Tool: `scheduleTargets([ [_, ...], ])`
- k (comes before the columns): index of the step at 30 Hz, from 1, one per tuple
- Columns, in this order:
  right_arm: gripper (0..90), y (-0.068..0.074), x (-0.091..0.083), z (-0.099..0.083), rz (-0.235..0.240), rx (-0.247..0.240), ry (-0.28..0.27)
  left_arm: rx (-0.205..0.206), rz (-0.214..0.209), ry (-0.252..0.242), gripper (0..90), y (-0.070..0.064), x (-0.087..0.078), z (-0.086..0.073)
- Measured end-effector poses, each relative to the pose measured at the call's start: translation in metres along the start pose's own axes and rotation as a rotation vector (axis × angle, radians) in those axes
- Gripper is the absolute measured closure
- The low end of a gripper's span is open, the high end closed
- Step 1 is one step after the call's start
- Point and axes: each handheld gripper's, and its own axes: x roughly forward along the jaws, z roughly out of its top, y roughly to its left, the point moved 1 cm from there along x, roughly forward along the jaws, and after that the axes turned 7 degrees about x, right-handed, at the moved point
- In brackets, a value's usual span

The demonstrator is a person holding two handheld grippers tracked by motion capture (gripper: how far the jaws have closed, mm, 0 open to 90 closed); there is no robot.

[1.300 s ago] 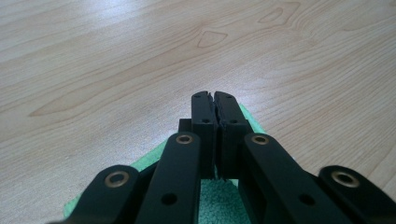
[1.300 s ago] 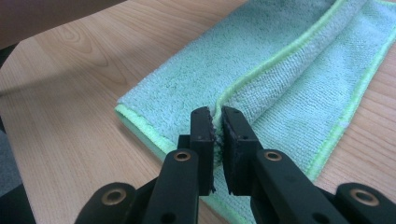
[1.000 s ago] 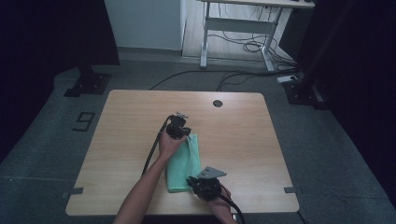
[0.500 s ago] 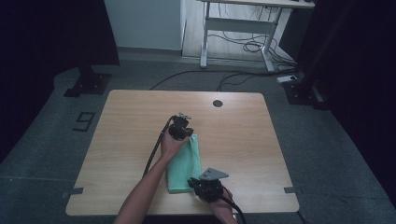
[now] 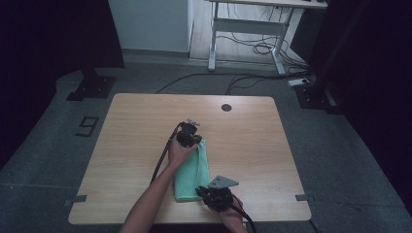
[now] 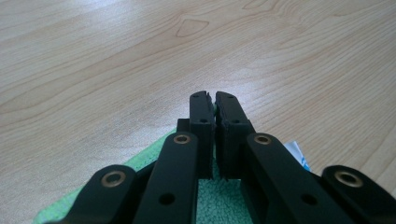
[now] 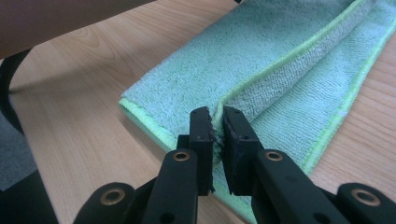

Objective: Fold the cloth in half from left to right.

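Both grippers are pinching the towel (image 5: 193, 172): left gripper (image 5: 190, 138) at its far end, right gripper (image 5: 210, 194) at its near end, so you're holding it lengthwise, running away from you.

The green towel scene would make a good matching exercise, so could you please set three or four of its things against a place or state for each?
Things:
1. left tongs
2. right tongs
3. green towel
4. round dark hole

Places or states:
A. in the table top near its far edge
B. shut on the towel's far end
C. folded, lying on the table
D. shut on a raised edge at the towel's near end

Pairs: 1-B, 2-D, 3-C, 4-A
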Motion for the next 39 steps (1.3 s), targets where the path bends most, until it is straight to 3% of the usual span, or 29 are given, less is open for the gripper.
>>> scheduleTargets([
  [10, 81.5, -0.002, 0.004, -0.004, -0.001, -0.001, 0.031, 0.012, -0.006, 0.002, 85.9, -0.004, 0.000, 0.001],
  [18, 69.7, 0.000, 0.001, -0.005, -0.022, -0.019, 0.042, 0.016, -0.018, -0.002, 83.9, -0.006, 0.000, 0.001],
  [32, 68.3, -0.011, -0.009, -0.009, -0.057, 0.014, 0.050, 0.034, -0.062, -0.037, 67.5, -0.011, -0.014, 0.005],
  [36, 65.7, -0.013, -0.010, -0.009, -0.079, 0.015, 0.059, 0.035, -0.053, -0.046, 64.7, -0.011, -0.020, 0.005],
  [39, 61.0, -0.016, -0.014, -0.011, -0.120, 0.017, 0.054, 0.033, -0.048, -0.060, 64.1, -0.010, -0.027, 0.002],
])
